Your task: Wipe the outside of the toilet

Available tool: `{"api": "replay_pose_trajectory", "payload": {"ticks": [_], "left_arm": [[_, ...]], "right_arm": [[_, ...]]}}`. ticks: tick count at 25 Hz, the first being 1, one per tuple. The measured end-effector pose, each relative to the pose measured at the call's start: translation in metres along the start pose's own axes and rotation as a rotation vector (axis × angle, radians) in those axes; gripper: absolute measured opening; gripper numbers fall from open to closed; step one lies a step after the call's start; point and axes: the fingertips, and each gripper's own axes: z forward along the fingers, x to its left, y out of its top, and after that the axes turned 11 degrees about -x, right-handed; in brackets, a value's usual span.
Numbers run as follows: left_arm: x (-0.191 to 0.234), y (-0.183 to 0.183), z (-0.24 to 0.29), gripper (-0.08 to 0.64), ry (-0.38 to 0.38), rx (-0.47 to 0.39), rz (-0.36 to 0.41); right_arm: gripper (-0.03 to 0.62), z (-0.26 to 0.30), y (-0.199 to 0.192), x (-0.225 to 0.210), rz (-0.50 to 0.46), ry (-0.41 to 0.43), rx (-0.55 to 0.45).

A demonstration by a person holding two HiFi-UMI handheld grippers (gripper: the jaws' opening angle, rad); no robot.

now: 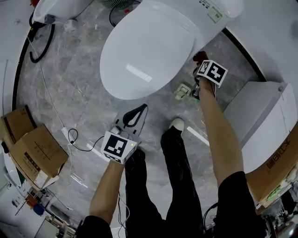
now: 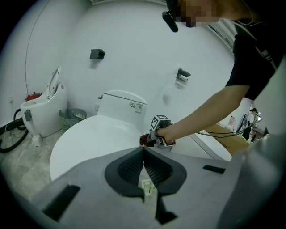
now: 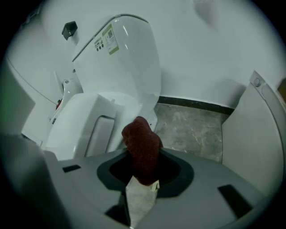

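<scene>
The white toilet stands with its lid down at the top middle of the head view. My right gripper is at the toilet's right side, below the tank, shut on a dark red cloth. The cloth touches or nearly touches the bowl's outer wall. My left gripper hangs in front of the bowl, above the floor, its jaws closed together with nothing between them. In the left gripper view the lid lies ahead, with the right gripper and its cloth beyond.
A second white toilet and a black hose are at the far left. Cardboard boxes stand left, a white unit and another box right. A white cable, a small device and my shoe are on the marble floor.
</scene>
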Motion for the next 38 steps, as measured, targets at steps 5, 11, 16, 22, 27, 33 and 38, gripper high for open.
{"api": "replay_pose_trajectory", "payload": {"ticks": [5,11,16,22,27,33,38], "left_arm": [[0.013,-0.032,-0.020,0.002,0.034,-0.003,-0.056],[0.044,-0.070,-0.040,0.002,0.066,-0.020,-0.043],[0.060,-0.077,-0.055,0.002,0.076,-0.041,-0.023],[0.068,-0.084,-0.077,0.002,0.060,-0.031,-0.020],[0.070,-0.092,-0.101,0.002,0.038,-0.014,0.008],[0.080,-0.109,-0.141,0.002,0.045,-0.006,0.009],[0.088,-0.118,-0.172,0.002,0.031,-0.001,0.027]], "right_arm": [[0.115,0.043,-0.012,0.018,-0.129,0.048,0.003],[0.110,0.049,-0.035,0.053,-0.423,0.204,-0.048],[0.107,0.037,-0.048,0.066,-0.543,0.258,-0.093],[0.107,0.016,-0.078,0.089,-0.645,0.331,-0.109],[0.107,-0.004,-0.108,0.107,-0.663,0.340,-0.113],[0.106,-0.027,-0.149,0.132,-0.673,0.346,-0.114],[0.106,-0.046,-0.186,0.159,-0.674,0.342,-0.116]]}}
